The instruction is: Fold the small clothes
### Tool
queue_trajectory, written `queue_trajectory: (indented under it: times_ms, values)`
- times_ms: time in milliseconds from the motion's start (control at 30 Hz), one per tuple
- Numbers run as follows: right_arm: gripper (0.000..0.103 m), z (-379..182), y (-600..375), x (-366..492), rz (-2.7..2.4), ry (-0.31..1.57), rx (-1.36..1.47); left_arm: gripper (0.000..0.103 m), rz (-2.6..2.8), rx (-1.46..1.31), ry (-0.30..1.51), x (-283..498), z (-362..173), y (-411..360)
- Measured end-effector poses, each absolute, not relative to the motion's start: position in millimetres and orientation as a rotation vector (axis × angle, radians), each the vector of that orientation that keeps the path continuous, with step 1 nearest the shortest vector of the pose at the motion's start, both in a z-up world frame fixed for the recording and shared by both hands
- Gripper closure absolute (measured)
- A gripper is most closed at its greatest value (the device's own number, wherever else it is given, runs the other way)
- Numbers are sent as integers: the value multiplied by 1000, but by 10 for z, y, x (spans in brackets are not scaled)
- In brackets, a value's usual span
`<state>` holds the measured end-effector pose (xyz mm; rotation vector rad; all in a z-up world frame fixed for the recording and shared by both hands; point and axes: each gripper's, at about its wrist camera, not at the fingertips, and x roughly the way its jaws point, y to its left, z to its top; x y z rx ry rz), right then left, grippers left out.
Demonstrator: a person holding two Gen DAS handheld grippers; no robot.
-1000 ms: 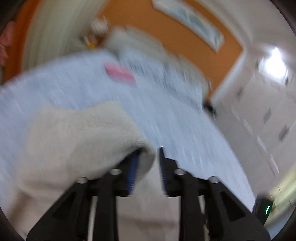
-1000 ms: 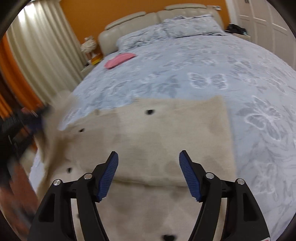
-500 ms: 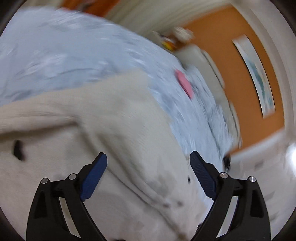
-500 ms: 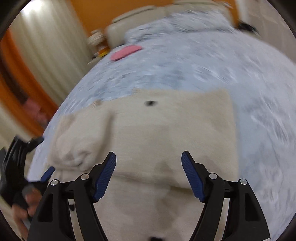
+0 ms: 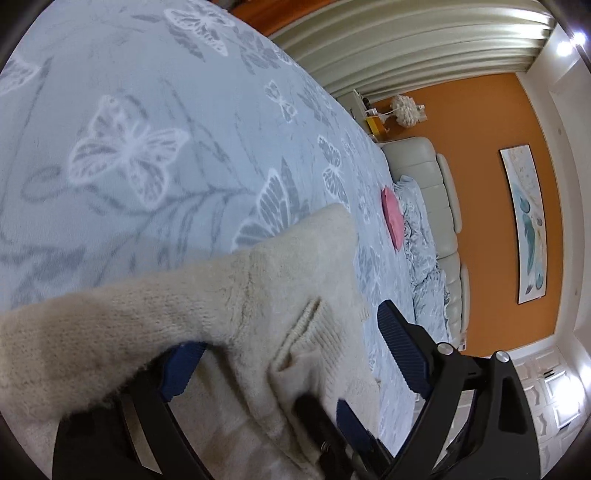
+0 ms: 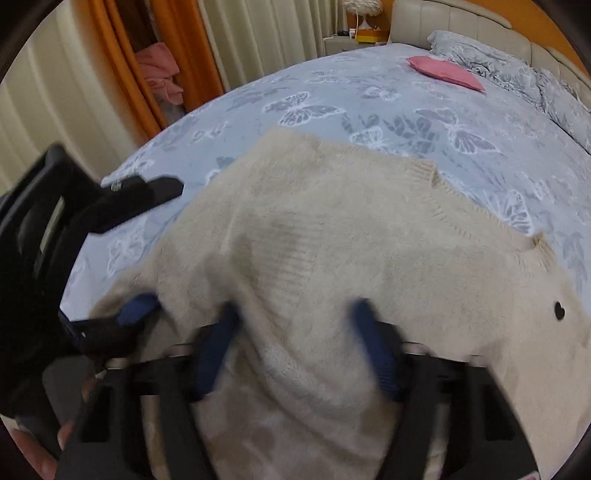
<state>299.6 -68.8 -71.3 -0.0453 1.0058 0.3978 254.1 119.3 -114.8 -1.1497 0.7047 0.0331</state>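
A cream knitted sweater with small black heart buttons lies on the bed, its left part folded over its middle. In the left wrist view the sweater fills the lower frame and drapes over one finger. My left gripper is open, its jaws wide apart above the knit. My right gripper is open too, its blue pads low over the sweater's near part, holding nothing. The left gripper shows at the left edge of the right wrist view. The right gripper's tip shows in the left wrist view.
The bed has a pale blue butterfly-print cover. A pink cushion and a rumpled duvet lie near the cream headboard. Curtains and pink cloth stand beyond the bed's left side.
My left gripper carried the sleeve over the sweater's body, opened and let it go. My right gripper stayed open and moved closer and left over the sweater.
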Motion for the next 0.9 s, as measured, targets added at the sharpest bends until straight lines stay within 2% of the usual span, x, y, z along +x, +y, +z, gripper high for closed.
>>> queue_trajectory:
  times_ms: [33, 67, 133, 233, 300, 333, 367, 400, 467, 500, 533, 600, 700, 767, 800, 867, 900]
  values:
    - [93, -661, -757, 3028, 411, 1010, 0, 16, 34, -1142, 702, 2551, -1122, 1176]
    - [103, -592, -872, 3047, 418, 1004, 62, 16, 33, -1144, 701, 2493, -1107, 1189]
    - [103, -304, -1221, 3022, 370, 916, 198, 16, 28, -1155, 705, 2509, -1107, 1222]
    - [103, 119, -2204, 2690, 293, 720, 552, 16, 13, -1172, 718, 2513, -1121, 1307]
    - [103, 156, -2802, 2347, 202, 621, 703, 16, 10, -1176, 723, 2515, -1126, 1313]
    - [101, 101, -3071, 2137, 109, 601, 710, 16, 11, -1176, 725, 2526, -1127, 1317]
    - [94, 57, -3159, 2032, 38, 620, 660, 16, 12, -1174, 726, 2526, -1132, 1320]
    - [92, -10, -3143, 1982, -34, 686, 559, 16, 14, -1173, 728, 2531, -1130, 1316]
    - [91, -78, -2860, 2044, 17, 795, 436, 15, 18, -1170, 731, 2548, -1123, 1307]
    - [87, -81, -2676, 2095, 54, 824, 378, 15, 19, -1169, 732, 2550, -1121, 1305]
    - [66, -72, -2320, 2184, 115, 852, 258, 15, 19, -1173, 731, 2539, -1129, 1306]
    - [36, -92, -1745, 2291, 230, 865, 82, 15, 16, -1190, 727, 2536, -1134, 1324]
    - [36, -248, -905, 2439, 405, 881, -139, 15, 4, -1225, 722, 2540, -1168, 1372]
    - [44, -396, -510, 2559, 456, 900, -242, 16, 2, -1226, 724, 2550, -1177, 1394]
    - [42, -438, -436, 2635, 451, 905, -249, 16, 3, -1218, 720, 2556, -1188, 1410]
    - [45, -581, -405, 2853, 437, 971, -207, 15, 0, -1242, 719, 2560, -1196, 1419]
    - [54, -646, -450, 2971, 450, 1011, -134, 15, -3, -1237, 723, 2567, -1193, 1415]
